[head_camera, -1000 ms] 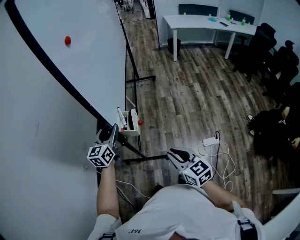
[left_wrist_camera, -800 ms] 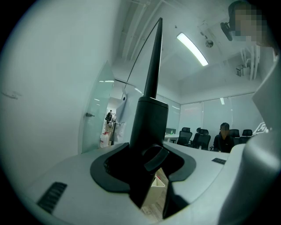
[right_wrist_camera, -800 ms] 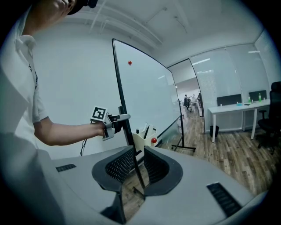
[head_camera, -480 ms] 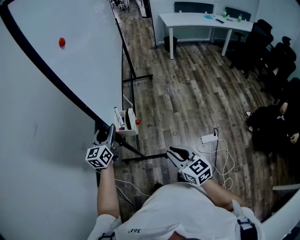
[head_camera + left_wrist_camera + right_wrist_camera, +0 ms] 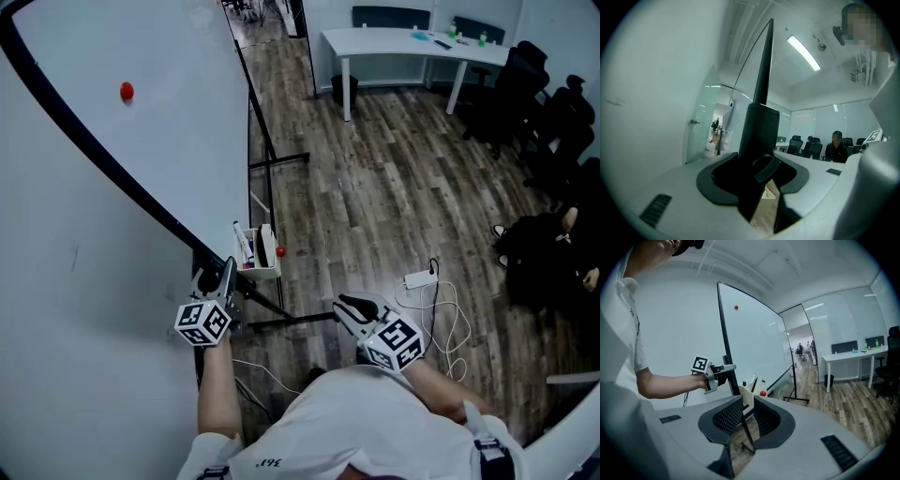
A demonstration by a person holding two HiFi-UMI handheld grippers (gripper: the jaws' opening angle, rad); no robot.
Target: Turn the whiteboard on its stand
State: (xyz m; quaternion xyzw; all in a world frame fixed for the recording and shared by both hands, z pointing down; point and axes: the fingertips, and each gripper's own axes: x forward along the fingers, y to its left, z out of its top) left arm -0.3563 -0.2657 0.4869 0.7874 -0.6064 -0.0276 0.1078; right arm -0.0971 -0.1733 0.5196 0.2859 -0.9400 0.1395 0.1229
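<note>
The big whiteboard (image 5: 112, 159) fills the left of the head view, its black frame edge (image 5: 122, 183) running down to my left gripper (image 5: 223, 281). That gripper is shut on the frame; in the left gripper view the black frame bar (image 5: 761, 126) stands between the jaws. A red magnet (image 5: 127, 91) sticks to the board. A white pen tray (image 5: 255, 251) with markers hangs just beyond the left gripper. My right gripper (image 5: 349, 305) hovers open over the floor, right of the board, with nothing between its jaws (image 5: 744, 416). From there I see the board (image 5: 754, 343) and the left gripper (image 5: 723, 368).
The stand's black foot bars (image 5: 281, 159) lie on the wood floor behind the board. A power strip with white cable (image 5: 419, 279) lies right of my right gripper. A white desk (image 5: 412, 47) and black office chairs (image 5: 553, 103) stand at the far right.
Both grippers keep their places on and beside the board. Only the head view has shifted slightly.
</note>
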